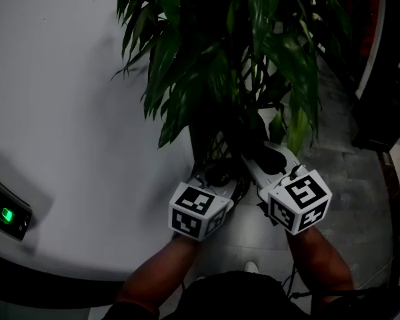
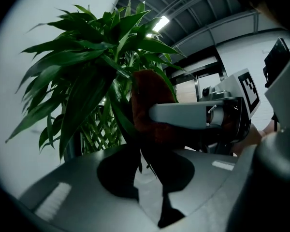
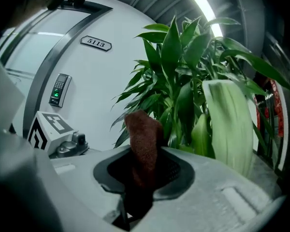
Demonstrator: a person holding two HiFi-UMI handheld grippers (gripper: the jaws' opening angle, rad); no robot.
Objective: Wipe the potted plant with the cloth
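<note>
1. One potted plant (image 1: 220,59), far
2. One brown cloth (image 3: 144,146)
3. Two tongs: left tongs (image 2: 145,178), right tongs (image 3: 140,178)
4. Two marker cubes, near: left cube (image 1: 199,210), right cube (image 1: 300,202)
5. One keypad (image 1: 7,213) on the left wall
6. One number plate (image 3: 95,43) on that wall

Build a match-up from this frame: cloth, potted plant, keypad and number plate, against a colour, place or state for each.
Things:
1. cloth
2. potted plant
3. keypad
4. number plate

Colour, place or state:
A. shows a small green light
B. brown, clamped between the jaws of the right gripper
C. highest on the white wall, above the keypad
D. long green leaves, beyond the cloth

Pairs: 1-B; 2-D; 3-A; 4-C
</note>
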